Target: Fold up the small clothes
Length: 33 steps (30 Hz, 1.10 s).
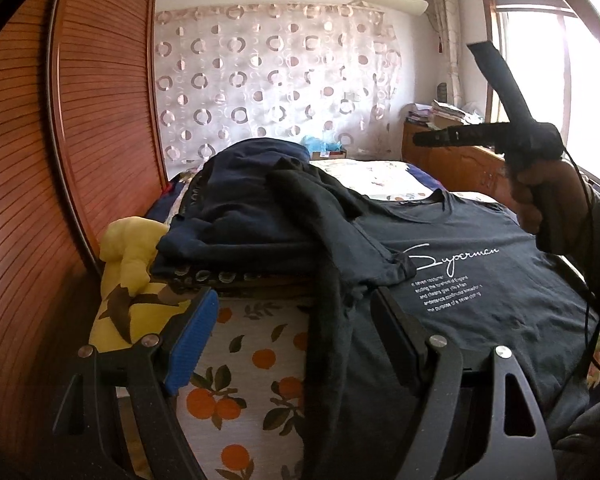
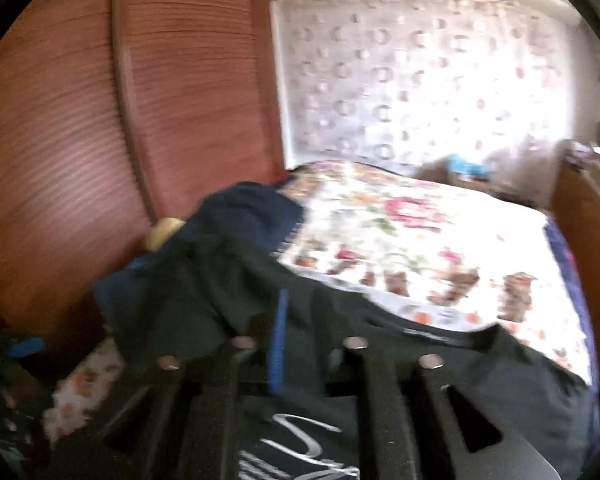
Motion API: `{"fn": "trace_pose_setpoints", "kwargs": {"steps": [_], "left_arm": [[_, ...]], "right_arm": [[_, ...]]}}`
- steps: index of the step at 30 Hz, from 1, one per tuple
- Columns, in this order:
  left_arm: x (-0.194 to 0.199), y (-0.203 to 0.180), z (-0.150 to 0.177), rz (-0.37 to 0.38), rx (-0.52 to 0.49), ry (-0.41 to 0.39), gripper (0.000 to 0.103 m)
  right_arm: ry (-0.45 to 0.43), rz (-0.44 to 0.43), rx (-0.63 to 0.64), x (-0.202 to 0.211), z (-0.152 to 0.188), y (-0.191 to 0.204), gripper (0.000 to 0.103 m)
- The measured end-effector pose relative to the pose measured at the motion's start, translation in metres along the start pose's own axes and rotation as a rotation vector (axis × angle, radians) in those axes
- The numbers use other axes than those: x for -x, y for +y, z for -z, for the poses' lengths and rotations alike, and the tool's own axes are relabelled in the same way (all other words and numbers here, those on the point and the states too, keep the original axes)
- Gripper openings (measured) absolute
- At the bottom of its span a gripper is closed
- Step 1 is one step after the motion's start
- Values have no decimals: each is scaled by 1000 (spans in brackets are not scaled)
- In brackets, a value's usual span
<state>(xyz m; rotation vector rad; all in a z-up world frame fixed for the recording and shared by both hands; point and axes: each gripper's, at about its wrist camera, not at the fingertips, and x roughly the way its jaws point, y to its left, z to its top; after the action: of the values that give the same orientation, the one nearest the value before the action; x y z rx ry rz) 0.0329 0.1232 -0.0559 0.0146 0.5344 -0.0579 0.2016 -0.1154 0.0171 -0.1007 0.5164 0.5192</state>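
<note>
Left: wardrobe [image 1: 60, 160], yellow cloth [image 1: 128, 276], then a pile of dark clothes [image 1: 236, 216] on the bed [image 1: 236, 360]. Left gripper [image 1: 300, 344] low over the bed edge, fingers wide, a dark strip of cloth between them, not pinched. T-shirt [image 1: 480, 300] flat, print up, right of pile. Right gripper [image 1: 448, 96] raised in a hand [image 1: 540, 192] above the t-shirt; fingers spread, empty.

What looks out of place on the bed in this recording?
A dark garment trails off the clothes pile across the left sleeve of the spread T-shirt, so the shirt is not clear for folding.
</note>
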Motion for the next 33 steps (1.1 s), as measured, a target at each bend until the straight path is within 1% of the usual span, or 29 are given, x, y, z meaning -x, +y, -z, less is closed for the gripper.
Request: {"fn": "trace_pose_setpoints", "kwargs": {"steps": [3,5,7,11,13,14,15,16,17,19,22,27,33], "left_arm": [[-3,-3,-2,7,0,6,79],[-7,-4,-4,12,-1,10,79],[-12,-5,-7,11,-4,15,79],[-22,-4,-10,12,2,29,79],[-25,-4,-11,20,11,33,79],[-25,-4,-12,22,14,34,79],[-26,-5,-12,26,16,34,79],[-26,-6,-11,29,18,35,79],[-27,-7,-11,32,20,37,79],[-28,-12,-10,39,21,42,79],[-32,-21,-10,57,24,50,79],[-44,-45,-11,92,-3,74,79],[-57,-76,-9,134,-52,113,79]], "right_arm": [[20,-20,-11,-7,14,-5,25],[45,-29,-1,-17,22,-2,30],[66,-40,9,-29,30,0,31],[114,-50,19,-48,49,1,32],[128,-48,23,-48,49,-5,32],[134,-47,22,-48,55,-8,34],[138,-47,18,-49,52,-15,36],[141,-42,14,-48,54,-21,44],[141,-33,11,-39,51,-26,48],[141,-20,7,-28,56,-36,48],[146,25,-9,4,67,-44,48],[166,109,-49,48,94,-78,48],[192,236,-106,101,134,-130,48]]}}
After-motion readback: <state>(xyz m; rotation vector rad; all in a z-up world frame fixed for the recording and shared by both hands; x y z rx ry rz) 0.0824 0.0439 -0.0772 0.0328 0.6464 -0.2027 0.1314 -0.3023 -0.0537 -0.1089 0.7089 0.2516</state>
